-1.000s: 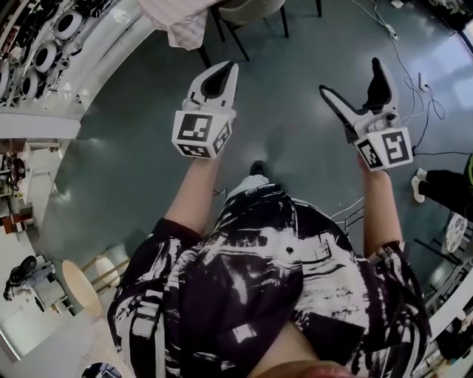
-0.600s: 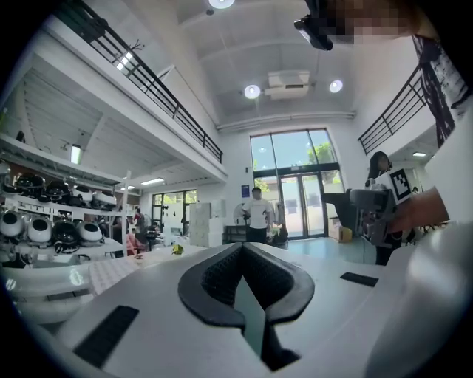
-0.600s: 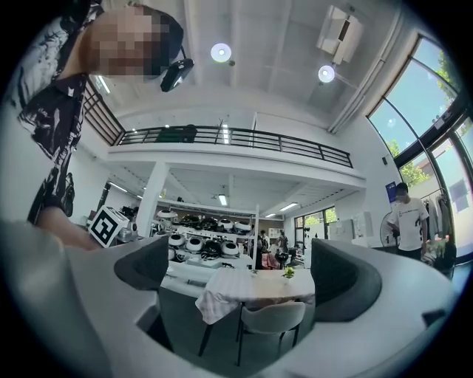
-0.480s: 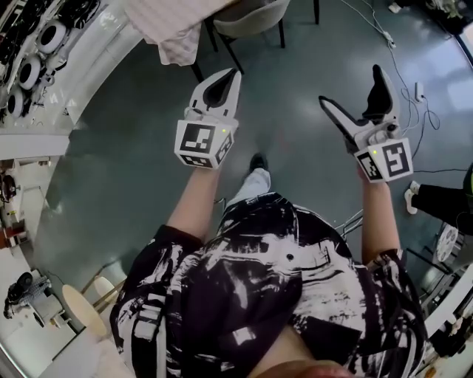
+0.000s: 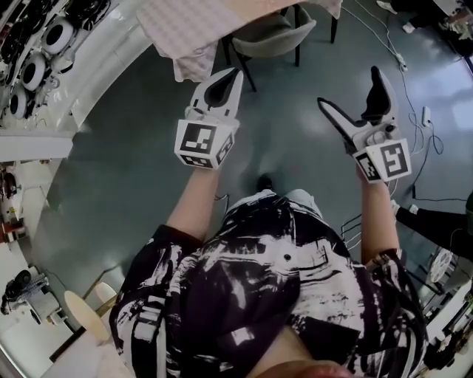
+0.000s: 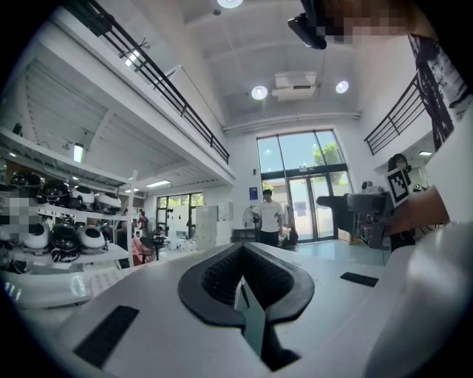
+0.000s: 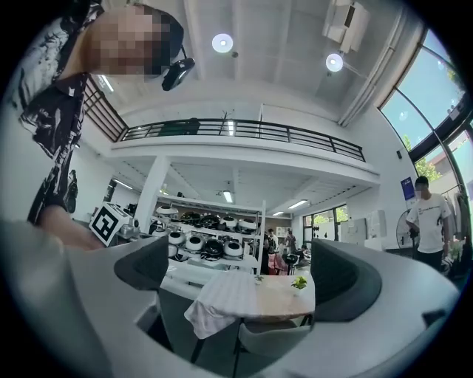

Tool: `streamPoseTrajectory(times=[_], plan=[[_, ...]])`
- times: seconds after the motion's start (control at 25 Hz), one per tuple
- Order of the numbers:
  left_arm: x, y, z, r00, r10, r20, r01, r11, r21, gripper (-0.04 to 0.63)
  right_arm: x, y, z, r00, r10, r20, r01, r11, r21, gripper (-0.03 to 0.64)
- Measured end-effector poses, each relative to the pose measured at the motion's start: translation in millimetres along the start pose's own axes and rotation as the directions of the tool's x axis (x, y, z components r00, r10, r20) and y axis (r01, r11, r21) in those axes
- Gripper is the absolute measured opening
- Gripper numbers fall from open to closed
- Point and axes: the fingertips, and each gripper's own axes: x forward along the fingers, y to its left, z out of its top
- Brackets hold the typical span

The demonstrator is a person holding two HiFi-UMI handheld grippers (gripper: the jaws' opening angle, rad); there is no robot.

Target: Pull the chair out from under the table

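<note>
A grey chair (image 5: 270,35) (image 7: 275,340) stands tucked under a table (image 5: 310,6) (image 7: 284,294) at the top of the head view, straight ahead in the right gripper view. A pale checked cloth (image 5: 189,28) (image 7: 219,299) hangs over the table's left part. My left gripper (image 5: 220,80) (image 6: 244,258) is held in the air short of the chair, its jaws shut with nothing between them. My right gripper (image 5: 352,90) (image 7: 244,284) is level with it, jaws wide open and empty, with the chair framed between them at a distance.
White curved shelves with helmets (image 5: 33,66) (image 7: 203,246) run along the left. Cables and a power strip (image 5: 425,114) lie on the grey floor at the right. A stool (image 5: 83,314) stands behind at lower left. A person (image 6: 267,219) stands far off by glass doors.
The table and chair have come further into the top of the head view as the person stepped forward. Both grippers keep their pose: left shut, right open.
</note>
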Motion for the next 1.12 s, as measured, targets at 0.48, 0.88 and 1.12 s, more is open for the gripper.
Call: streamPoseTrajectory(times=[0.48,0.88,1.12], plan=[[75.9,84.3,-12.4,0.996,0.083,-0.031,-0.082,0.997,0.011,0.002,113.4,-62.6,-43.6,0.997,0.08,-0.003,-0.08,0.996,0.038,0.574],[178.8,166.3,-21.6,0.983,0.165,-0.077,-0.163,0.986,0.035,0.002,236.3,-148.5,-107.9,0.986,0.165,-0.035,-0.161,0.983,0.086,0.574],[216.1,208.6,-35.7,0.968,0.221,-0.116,-0.218,0.975,0.037,0.002,305.3,-191.4,-161.3,0.969,0.228,-0.091,-0.22,0.971,0.092,0.574]])
